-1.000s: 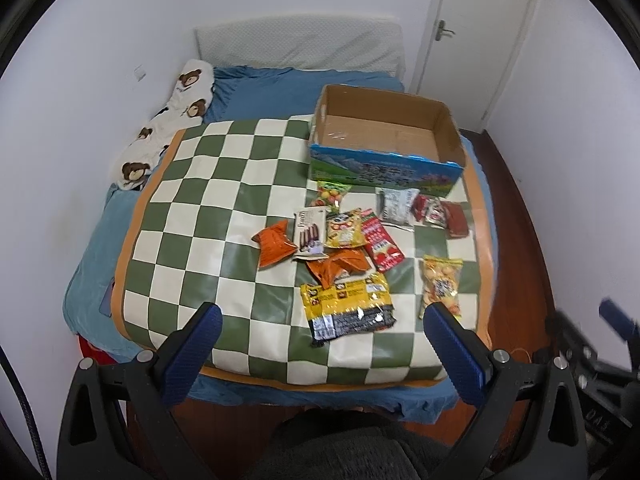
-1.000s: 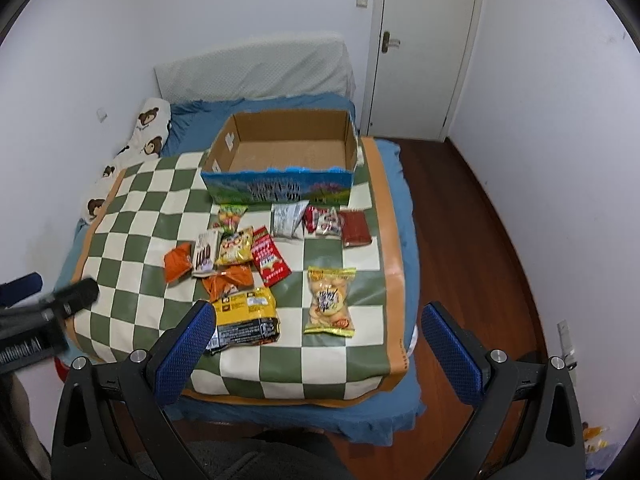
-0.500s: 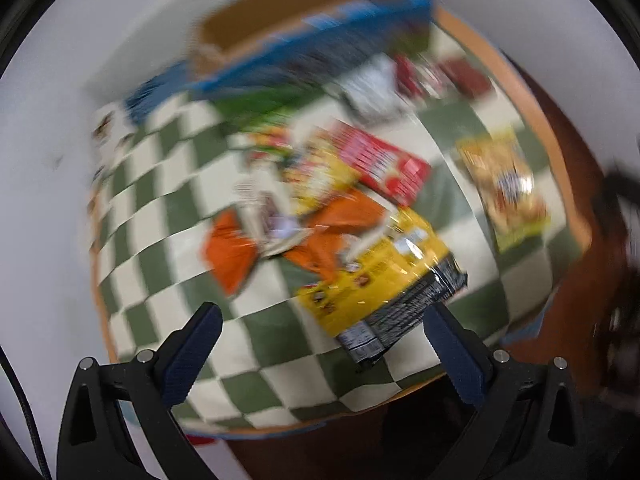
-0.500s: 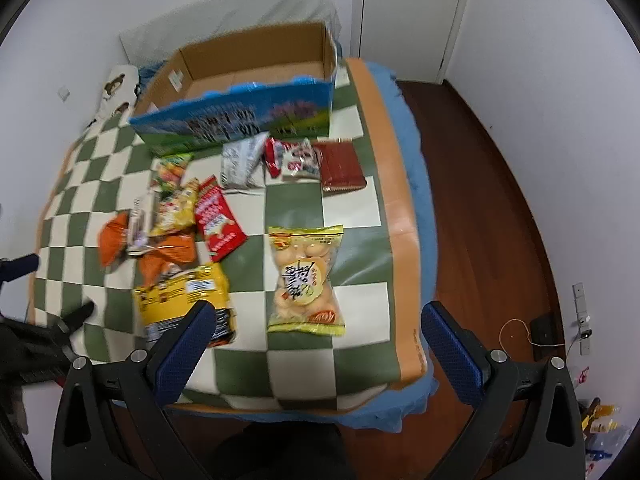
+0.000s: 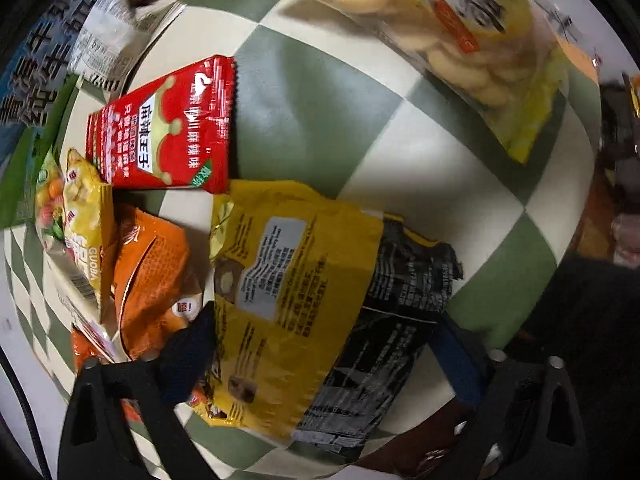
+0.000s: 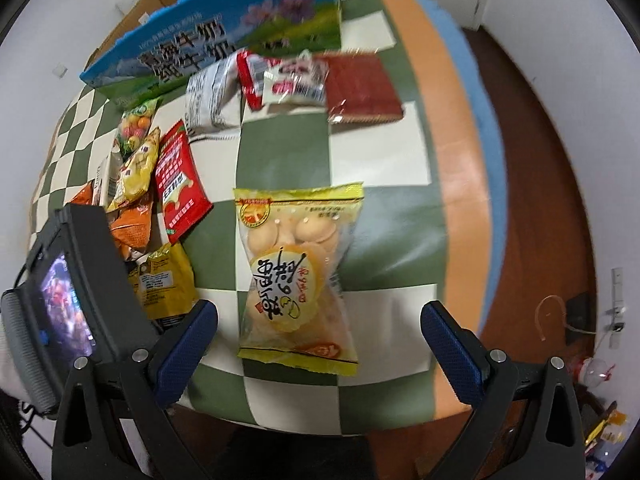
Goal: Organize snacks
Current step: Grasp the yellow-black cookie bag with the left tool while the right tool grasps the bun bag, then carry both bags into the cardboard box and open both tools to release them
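Snack packets lie on a green-and-white checked mat [image 6: 280, 152]. My left gripper [image 5: 320, 352] is open, low over a yellow-and-black bag [image 5: 304, 300], its fingers on either side of the bag. My right gripper [image 6: 316, 344] is open, just above the near end of a yellow bag of round biscuits [image 6: 296, 276]. That biscuit bag also shows in the left wrist view [image 5: 460, 40]. A red packet [image 5: 168, 128] and orange packets [image 5: 152, 272] lie left of the yellow-and-black bag. An open cardboard box [image 6: 224, 36] with a blue printed side stands behind the snacks.
A white packet [image 6: 212, 96], a red-and-white packet [image 6: 284, 80] and a dark red packet [image 6: 360, 88] lie in front of the box. The mat's orange edge [image 6: 456, 184] and wooden floor [image 6: 532, 208] are on the right. The left gripper's body [image 6: 80, 280] is at the right view's left.
Both grippers have dropped from a high view of the bed close to the snacks. The left now straddles the yellow-and-black bag; the right hovers over the biscuit bag.
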Demonstrator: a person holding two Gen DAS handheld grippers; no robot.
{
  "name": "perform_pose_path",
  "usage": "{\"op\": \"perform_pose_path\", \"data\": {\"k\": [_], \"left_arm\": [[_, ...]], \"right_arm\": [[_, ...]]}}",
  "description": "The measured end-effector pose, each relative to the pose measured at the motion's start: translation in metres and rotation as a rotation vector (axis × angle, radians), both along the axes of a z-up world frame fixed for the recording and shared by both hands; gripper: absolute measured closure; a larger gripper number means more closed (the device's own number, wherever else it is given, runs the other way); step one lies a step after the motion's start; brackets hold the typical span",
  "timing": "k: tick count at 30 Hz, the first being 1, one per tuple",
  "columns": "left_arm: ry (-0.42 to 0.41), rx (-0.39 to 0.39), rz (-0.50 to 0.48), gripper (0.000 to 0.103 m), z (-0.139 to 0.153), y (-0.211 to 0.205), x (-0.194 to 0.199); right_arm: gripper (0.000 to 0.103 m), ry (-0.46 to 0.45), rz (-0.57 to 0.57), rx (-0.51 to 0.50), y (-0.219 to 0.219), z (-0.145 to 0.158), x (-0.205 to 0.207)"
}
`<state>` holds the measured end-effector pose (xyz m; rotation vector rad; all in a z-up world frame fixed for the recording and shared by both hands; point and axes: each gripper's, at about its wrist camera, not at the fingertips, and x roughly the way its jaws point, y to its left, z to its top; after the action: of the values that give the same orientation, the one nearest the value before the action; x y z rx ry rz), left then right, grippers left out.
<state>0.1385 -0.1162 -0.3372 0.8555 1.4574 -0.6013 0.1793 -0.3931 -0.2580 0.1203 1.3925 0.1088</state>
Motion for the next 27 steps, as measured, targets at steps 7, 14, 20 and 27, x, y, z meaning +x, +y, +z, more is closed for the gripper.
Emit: {"op": "perform_pose_path", "data": {"k": [7,14,20,27], "left_arm": [[-0.008,-0.124,0.575,0.013,0.028,0.049,0.037],[0.105,-0.292,1.165,0.013,0.022,0.110,0.051],[0.143,-0.196,0.875,0.012,-0.006,0.073,0.030],[0.235,-0.194,0.628,0.012,-0.046,0.033,0.018]], "right_arm": [[0.010,0.084,-0.076,0.103,-0.005,-0.026,0.024],[0.035,0.195,-0.093,0.059,0.009,-0.066,0.036],[0.047,0.233,-0.034,0.057,0.026,-0.068,0.030],[0.034,0.253,-0.070,0.096,0.028,-0.074,0.025]]}}
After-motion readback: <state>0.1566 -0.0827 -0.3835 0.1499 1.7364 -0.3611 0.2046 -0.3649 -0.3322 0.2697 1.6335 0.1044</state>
